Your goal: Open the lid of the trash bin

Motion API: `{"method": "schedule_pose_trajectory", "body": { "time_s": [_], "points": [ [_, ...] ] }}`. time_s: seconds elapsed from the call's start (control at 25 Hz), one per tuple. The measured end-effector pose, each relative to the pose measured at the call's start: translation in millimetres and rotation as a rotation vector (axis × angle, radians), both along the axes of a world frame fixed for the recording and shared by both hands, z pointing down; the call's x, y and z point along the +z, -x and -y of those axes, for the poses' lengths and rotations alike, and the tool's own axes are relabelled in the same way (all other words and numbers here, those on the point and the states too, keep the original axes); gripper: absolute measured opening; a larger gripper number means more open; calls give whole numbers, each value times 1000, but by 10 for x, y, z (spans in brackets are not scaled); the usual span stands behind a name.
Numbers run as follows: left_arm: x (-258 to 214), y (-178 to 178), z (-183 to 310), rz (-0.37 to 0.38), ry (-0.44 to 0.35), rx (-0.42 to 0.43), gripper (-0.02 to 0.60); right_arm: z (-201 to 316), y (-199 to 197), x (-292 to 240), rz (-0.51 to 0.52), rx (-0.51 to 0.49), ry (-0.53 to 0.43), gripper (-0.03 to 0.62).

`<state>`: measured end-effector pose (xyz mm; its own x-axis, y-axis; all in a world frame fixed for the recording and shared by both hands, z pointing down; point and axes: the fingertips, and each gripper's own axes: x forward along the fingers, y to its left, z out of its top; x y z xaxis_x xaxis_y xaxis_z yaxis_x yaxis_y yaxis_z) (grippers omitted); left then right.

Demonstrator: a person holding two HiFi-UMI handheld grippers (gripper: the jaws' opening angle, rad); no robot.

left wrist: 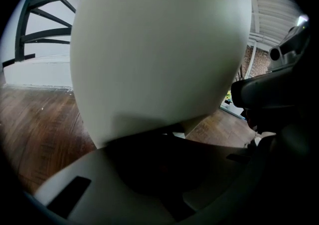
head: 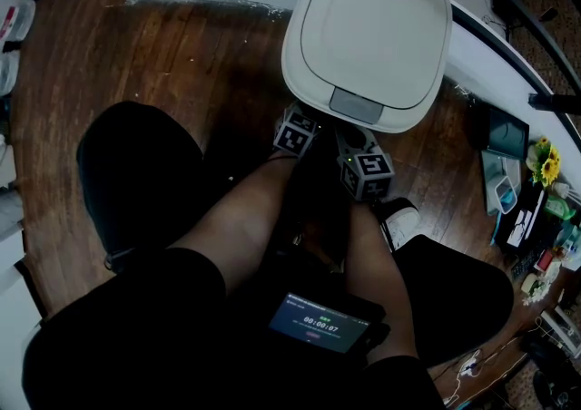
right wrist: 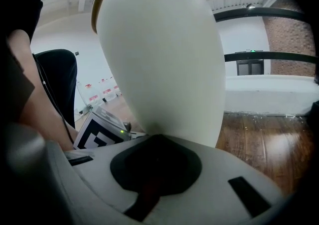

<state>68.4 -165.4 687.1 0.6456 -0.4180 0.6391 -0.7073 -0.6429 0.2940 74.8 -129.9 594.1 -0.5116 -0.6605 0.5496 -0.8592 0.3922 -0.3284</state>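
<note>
The trash bin [head: 313, 82] stands on the wooden floor [head: 182, 45] by its white far edge. Its smooth, rounded plastic lid [head: 368, 23] is shut; it is probably light, stiff and slippery, so go for the grey front tab [head: 356, 105]. Your left gripper [left wrist: 159, 154] and right gripper [right wrist: 157, 159] have their jaws pressed together, empty, against the bin's front.

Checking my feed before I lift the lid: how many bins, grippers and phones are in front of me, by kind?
Trash bin: 1
Grippers: 2 (left gripper, right gripper)
Phone: 1
Total: 4
</note>
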Motion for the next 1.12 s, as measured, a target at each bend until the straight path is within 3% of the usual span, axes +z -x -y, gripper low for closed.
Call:
{"method": "schedule_pose_trajectory", "body": {
  "time_s": [0.12, 0.36, 0.52, 0.72, 1.12],
  "points": [
    [13, 23, 15, -27, 40, -61, 35, 1, -27, -1, -1, 10, 2, 26],
    [104, 71, 37, 50, 29, -73, 35, -30, -79, 38, -5, 25, 10, 26],
    [122, 35, -9, 28, 70, -78, 35, -32, -81, 40, -6, 27, 10, 26],
    [201, 101, 15, 61, 81, -97, 35, -21, -83, 15, -3, 31, 4, 26],
    [198, 14, -10, 21, 121, -80, 35, -23, -94, 18, -15, 26, 5, 26]
  ]
}}
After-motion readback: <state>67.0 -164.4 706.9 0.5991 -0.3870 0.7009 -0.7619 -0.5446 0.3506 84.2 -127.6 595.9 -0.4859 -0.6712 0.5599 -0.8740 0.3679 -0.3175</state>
